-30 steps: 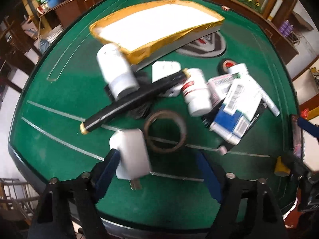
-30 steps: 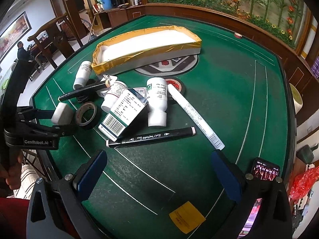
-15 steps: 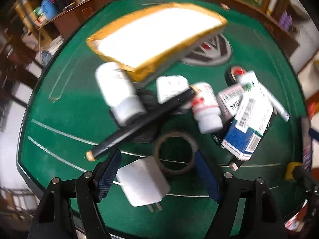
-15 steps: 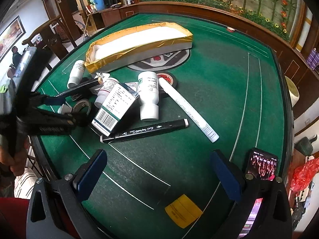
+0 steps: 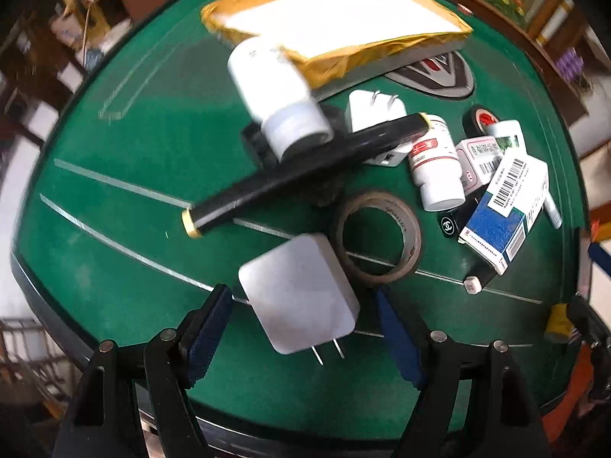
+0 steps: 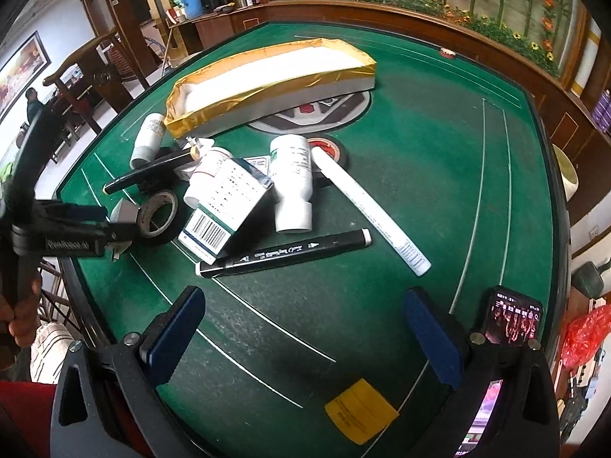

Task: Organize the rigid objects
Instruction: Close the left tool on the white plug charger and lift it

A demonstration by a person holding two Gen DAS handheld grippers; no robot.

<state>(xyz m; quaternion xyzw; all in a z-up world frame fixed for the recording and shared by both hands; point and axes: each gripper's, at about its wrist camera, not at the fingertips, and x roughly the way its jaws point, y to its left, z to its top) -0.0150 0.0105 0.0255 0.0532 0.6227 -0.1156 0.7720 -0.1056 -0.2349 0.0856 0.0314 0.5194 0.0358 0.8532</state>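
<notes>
Green felt covers the tabletop (image 6: 439,198), with white lines across it and dark wood cabinets behind. At its far side lies a long white tray (image 6: 267,72) wrapped in yellow tape. Nearer, the rigid objects lie in a loose heap — a white bottle (image 5: 278,99) resting on a black pen with gold ends (image 5: 301,168), a white plug (image 5: 374,110) behind the pen, a red-labelled bottle (image 5: 435,164), a blue-and-white box (image 5: 504,213) and a roll of brown tape (image 5: 378,236).

A white charger (image 5: 301,297) with two metal prongs lies flat on the felt, just beside the tape roll and near the tabletop's near edge. The left gripper (image 5: 301,328) hangs over it with its jaws apart, one blue pad on either side of the charger; neither pad presses on it. In the right wrist view the same gripper (image 6: 114,225) shows at the left edge of the tabletop, held by a person's hand (image 6: 19,316).

The right gripper (image 6: 305,336) hovers over bare felt, jaws wide apart with nothing between them. Ahead of it lie a black marker (image 6: 282,253), a long white tube (image 6: 370,210) and another white bottle (image 6: 292,183) — all apart from its pads. A yellow sticky pad (image 6: 361,410) sits near the right finger.
</notes>
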